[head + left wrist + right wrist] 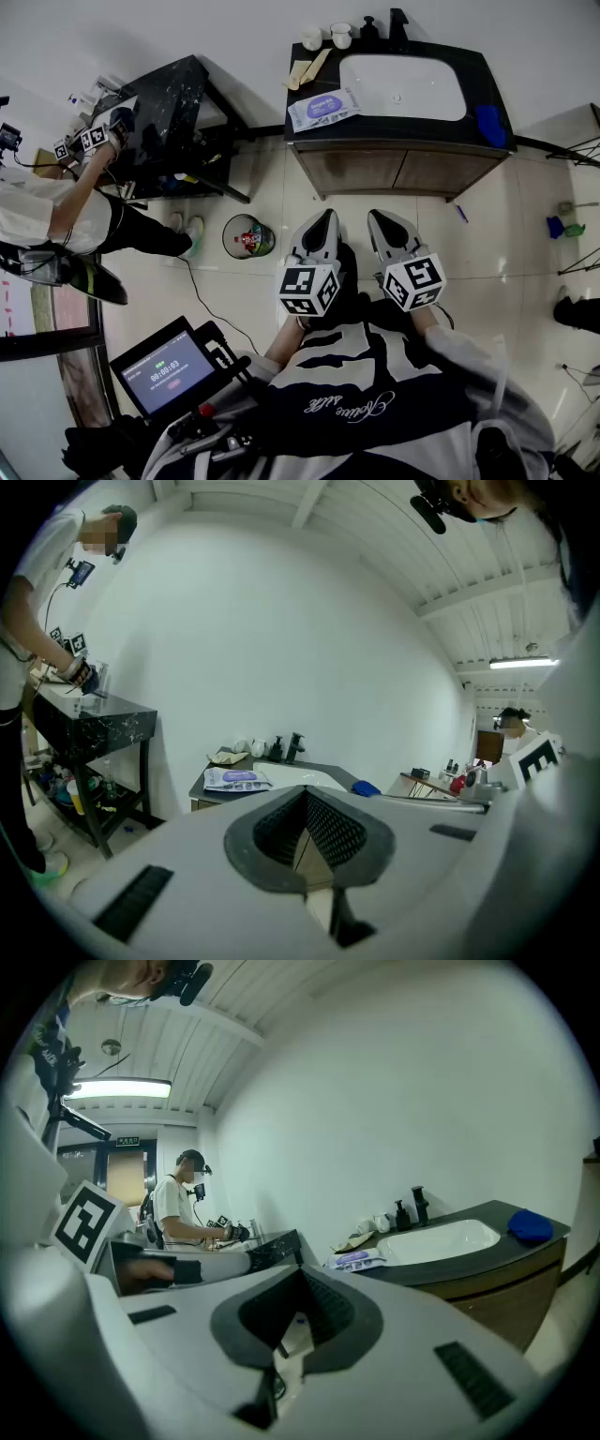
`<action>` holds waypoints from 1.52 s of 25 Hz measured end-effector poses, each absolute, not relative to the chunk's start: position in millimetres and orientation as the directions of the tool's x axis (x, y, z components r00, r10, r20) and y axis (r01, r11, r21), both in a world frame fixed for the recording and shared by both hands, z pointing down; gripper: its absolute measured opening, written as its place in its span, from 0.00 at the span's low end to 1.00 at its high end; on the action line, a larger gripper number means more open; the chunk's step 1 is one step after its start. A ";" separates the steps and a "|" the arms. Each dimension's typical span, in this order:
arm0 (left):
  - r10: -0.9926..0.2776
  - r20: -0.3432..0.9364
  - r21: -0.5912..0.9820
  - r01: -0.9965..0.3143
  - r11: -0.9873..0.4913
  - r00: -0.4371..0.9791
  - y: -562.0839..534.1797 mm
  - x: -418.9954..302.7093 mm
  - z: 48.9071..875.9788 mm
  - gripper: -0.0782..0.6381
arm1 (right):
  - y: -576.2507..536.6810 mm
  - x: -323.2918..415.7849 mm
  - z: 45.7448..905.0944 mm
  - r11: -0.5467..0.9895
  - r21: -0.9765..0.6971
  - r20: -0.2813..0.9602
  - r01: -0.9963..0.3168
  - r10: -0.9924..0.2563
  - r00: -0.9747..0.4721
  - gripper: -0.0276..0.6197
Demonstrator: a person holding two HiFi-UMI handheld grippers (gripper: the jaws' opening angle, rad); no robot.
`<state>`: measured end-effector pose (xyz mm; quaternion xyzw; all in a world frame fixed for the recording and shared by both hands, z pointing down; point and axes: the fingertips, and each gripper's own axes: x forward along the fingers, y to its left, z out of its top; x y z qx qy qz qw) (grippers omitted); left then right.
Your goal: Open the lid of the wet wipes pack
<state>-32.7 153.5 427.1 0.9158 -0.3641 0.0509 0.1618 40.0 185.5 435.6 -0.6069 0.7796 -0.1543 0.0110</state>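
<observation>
A display screen (169, 368) on a stand is noted nearest, at the lower left of the head view, beside the wearer's dark-and-white sweater (375, 412). Just beyond it, the two marker cubes (309, 289) are held side by side, close together, over the tiled floor (506, 234). The left gripper (327, 216) and right gripper (376, 217) are pointed forward, toward a vanity cabinet (394, 171). In the left gripper view the jaws of the left gripper (305, 791) are seen brought together at their tips, with nothing between them. In the right gripper view the right gripper (298, 1274) is likewise seen closed and empty. A round waste bin (248, 235) with red litter inside is recorded on the floor to the left of the grippers. The wet wipes pack (322, 108) is found well apart from both grippers, lying flat on the dark countertop (483, 70) just left of the white sink basin (403, 86), near the front edge. A blue cloth (489, 125) is seen at the counter's right end. Two white cups (326, 37), a soap dispenser (370, 28) and a black faucet (397, 23) are lined along the back by the wall. Far left, a second person (56, 206) is observed working at a black marbled side table (173, 94).
</observation>
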 end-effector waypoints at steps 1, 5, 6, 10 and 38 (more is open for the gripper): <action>-0.649 0.212 0.258 -0.682 -0.684 0.731 149.9 -30.6 427.9 0.11 | 182.9 42.5 436.8 0.211 -0.255 0.174 -0.944 -0.950 -0.260 0.04; -0.643 0.224 0.264 -0.680 -0.683 0.733 108.1 -21.4 435.9 0.11 | 148.1 51.4 442.2 0.203 -0.257 0.192 -0.945 -0.947 -0.256 0.04; -0.639 0.229 0.269 -0.679 -0.683 0.734 91.9 -18.6 438.5 0.11 | 134.5 53.9 443.3 0.200 -0.256 0.197 -0.946 -0.947 -0.253 0.04; -0.621 0.251 0.286 -0.670 -0.685 0.742 38.6 -11.3 444.5 0.11 | 88.8 62.2 444.8 0.171 -0.267 0.214 -0.949 -0.949 -0.231 0.04; -0.566 0.461 0.354 -0.726 -0.589 0.684 -149.8 4.7 544.3 0.11 | -99.1 90.0 481.7 0.170 -0.306 0.320 -0.937 -0.908 -0.269 0.04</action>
